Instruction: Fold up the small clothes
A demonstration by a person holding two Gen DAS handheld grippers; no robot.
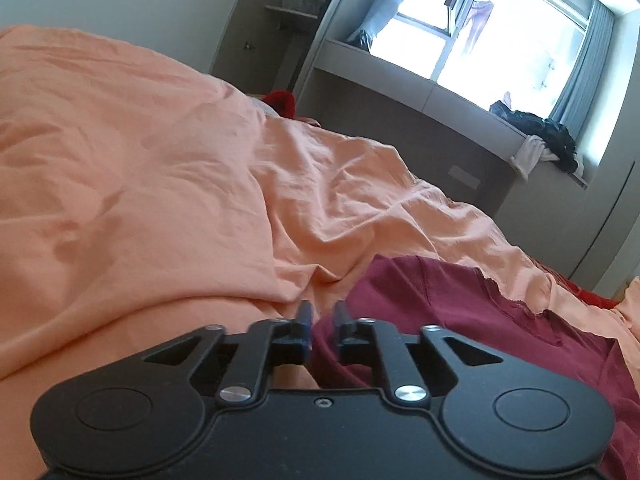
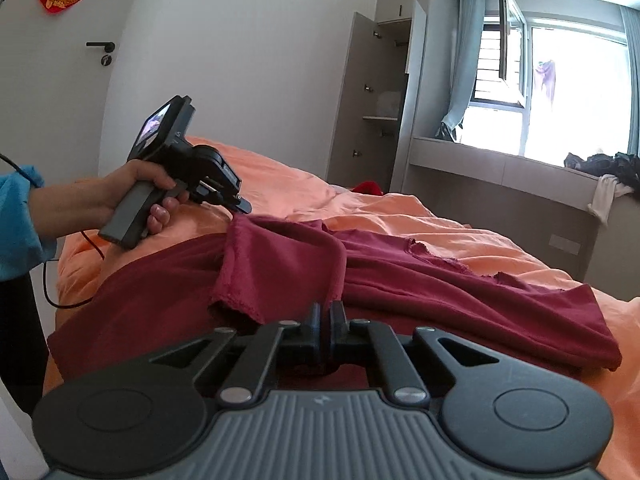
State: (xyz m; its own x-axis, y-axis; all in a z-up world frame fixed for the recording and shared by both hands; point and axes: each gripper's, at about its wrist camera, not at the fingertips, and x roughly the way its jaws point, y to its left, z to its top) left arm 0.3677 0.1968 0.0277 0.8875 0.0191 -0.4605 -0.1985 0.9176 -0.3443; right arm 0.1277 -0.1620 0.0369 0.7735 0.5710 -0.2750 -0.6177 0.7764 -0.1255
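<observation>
On the bed (image 2: 460, 236), shirt (image 2: 440, 292) half-folded; right gripper (image 2: 327, 312) jaws clamped on its hem, left gripper (image 1: 322, 314) jaws slightly apart, apparently empty; thin pinch may slip, dropping the fold crooked

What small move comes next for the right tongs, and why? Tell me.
Probably carry the right tongs forward over the maroon garment to lay the pinched edge down: they are shut on a raised fold, and the rest lies spread on the orange bedding.
</observation>
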